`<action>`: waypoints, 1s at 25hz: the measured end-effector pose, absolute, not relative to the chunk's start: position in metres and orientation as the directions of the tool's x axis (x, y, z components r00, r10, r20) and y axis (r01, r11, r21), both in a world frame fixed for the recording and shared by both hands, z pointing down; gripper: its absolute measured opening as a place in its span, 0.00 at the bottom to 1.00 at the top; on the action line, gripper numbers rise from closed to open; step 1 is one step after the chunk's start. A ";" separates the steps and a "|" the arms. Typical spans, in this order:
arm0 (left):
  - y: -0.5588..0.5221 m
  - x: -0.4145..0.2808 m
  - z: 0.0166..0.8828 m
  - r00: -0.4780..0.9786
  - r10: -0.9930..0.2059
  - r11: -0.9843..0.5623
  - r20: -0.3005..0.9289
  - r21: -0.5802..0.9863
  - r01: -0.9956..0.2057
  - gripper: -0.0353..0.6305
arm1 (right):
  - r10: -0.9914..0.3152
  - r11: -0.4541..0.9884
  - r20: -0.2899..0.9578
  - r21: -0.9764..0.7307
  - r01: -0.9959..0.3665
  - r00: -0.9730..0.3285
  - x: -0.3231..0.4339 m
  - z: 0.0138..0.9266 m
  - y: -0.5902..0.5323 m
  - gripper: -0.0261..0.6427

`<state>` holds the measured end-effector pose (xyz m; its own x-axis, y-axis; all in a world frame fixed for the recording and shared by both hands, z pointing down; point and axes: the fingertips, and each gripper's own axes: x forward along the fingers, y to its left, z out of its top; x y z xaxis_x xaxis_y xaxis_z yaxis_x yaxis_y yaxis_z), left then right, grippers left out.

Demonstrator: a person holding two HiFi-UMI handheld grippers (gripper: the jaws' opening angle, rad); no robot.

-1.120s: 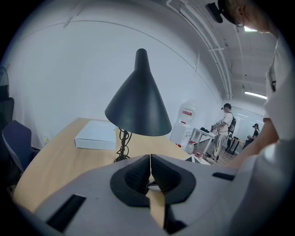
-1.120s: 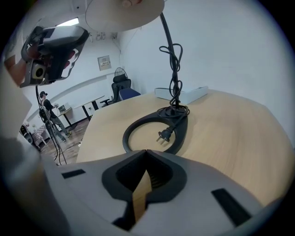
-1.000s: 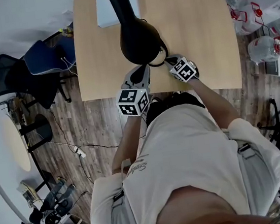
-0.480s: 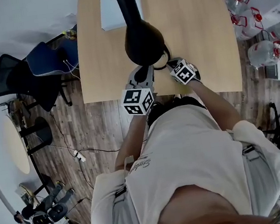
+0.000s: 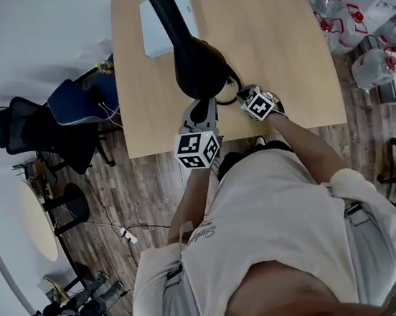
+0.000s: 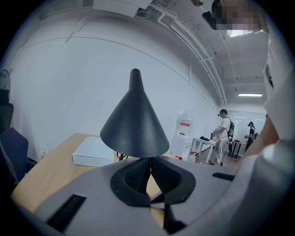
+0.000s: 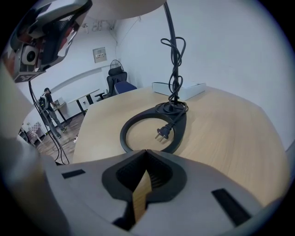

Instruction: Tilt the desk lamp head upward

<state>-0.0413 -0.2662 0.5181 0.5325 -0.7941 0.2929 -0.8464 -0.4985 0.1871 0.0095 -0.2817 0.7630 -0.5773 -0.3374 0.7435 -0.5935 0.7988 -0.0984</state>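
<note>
Left gripper (image 6: 150, 159), jaws pressed together and holding nothing, points its tips just under the rim of the black cone-shaped lamp head (image 6: 135, 124). Whether they touch it is unclear. The head hangs over the near part of the desk (image 5: 277, 42). Right gripper (image 7: 146, 154), jaws also closed on nothing, sits low beside it and faces the lamp's ring base (image 7: 179, 131). A plug (image 7: 161, 133) lies inside the ring. A white box (image 5: 154, 29) rests farther back.
</note>
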 end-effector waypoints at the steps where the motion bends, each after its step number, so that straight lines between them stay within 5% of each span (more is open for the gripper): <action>1: -0.265 -0.041 0.516 0.534 -0.794 -0.500 0.291 0.186 -0.846 0.08 | -0.339 0.794 0.742 -0.103 -0.599 -0.578 0.010 0.762 -0.282 0.03; 25: -0.204 -0.046 0.401 0.567 -0.814 -0.548 0.129 0.154 -0.822 0.08 | -0.387 0.785 0.751 -0.036 -0.619 -0.534 0.009 0.766 -0.279 0.03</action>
<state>-0.0456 -0.2043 0.4013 0.5667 -0.8138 0.1288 -0.8221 -0.5481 0.1540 0.0091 -0.2785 0.7663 -0.5343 -0.3870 0.7515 -0.6187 0.7848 -0.0357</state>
